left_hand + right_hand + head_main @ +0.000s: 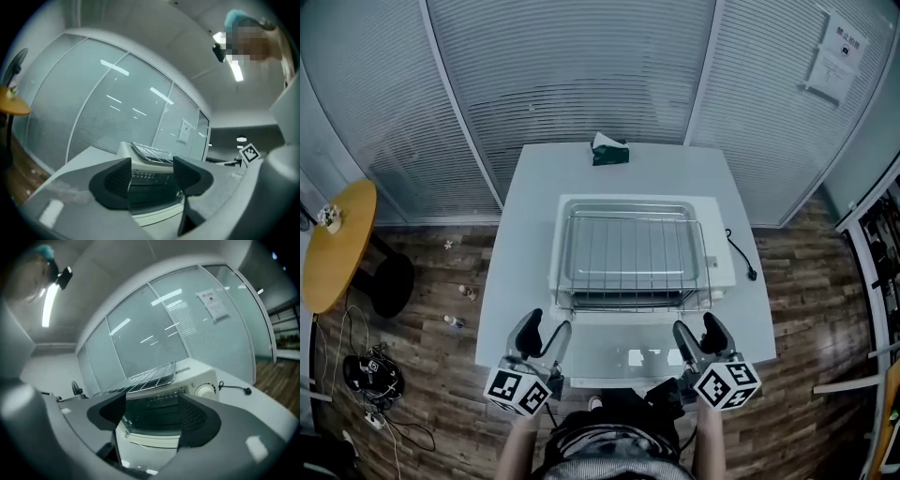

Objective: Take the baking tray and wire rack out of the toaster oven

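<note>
Lying on the toaster oven (724, 258), the wire rack (633, 258) covers the baking tray (623, 208). Nearer, the left gripper (546, 330) and right gripper (699, 330) are both open, holding nothing.

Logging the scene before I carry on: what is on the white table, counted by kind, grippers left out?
Toaster oven: 1
Baking tray: 1
Wire rack: 1
Dark green box: 1
Power cord: 1
Total: 5
</note>
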`<action>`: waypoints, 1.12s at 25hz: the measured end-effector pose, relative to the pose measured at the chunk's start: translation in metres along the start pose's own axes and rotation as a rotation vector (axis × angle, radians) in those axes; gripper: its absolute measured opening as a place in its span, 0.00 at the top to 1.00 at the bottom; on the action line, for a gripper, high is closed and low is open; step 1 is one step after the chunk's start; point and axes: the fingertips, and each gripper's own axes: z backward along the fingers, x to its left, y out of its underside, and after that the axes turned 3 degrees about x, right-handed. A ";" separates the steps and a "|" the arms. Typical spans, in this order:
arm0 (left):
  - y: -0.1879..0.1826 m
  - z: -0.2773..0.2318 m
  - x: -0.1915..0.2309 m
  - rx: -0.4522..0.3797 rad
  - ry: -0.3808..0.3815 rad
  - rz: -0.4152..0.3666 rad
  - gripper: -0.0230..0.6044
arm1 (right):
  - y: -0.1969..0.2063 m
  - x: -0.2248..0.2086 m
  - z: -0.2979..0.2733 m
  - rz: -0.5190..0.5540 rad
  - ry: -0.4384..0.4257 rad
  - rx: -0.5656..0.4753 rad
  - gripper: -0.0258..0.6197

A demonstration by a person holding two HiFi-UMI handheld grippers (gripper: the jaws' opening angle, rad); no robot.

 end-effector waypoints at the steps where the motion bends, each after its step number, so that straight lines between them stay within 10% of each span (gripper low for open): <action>1: 0.001 -0.001 -0.003 0.022 -0.003 -0.080 0.53 | 0.000 -0.001 0.001 0.046 0.028 -0.005 0.43; 6: -0.004 -0.011 -0.015 0.080 -0.018 -0.325 0.53 | -0.011 0.002 0.000 0.200 0.094 -0.030 0.43; 18: -0.008 -0.050 -0.009 0.107 -0.017 -0.433 0.58 | -0.033 -0.005 -0.032 0.268 0.105 -0.033 0.44; 28: -0.010 -0.069 0.000 0.100 -0.006 -0.345 0.58 | -0.042 -0.012 -0.053 0.259 0.097 -0.023 0.44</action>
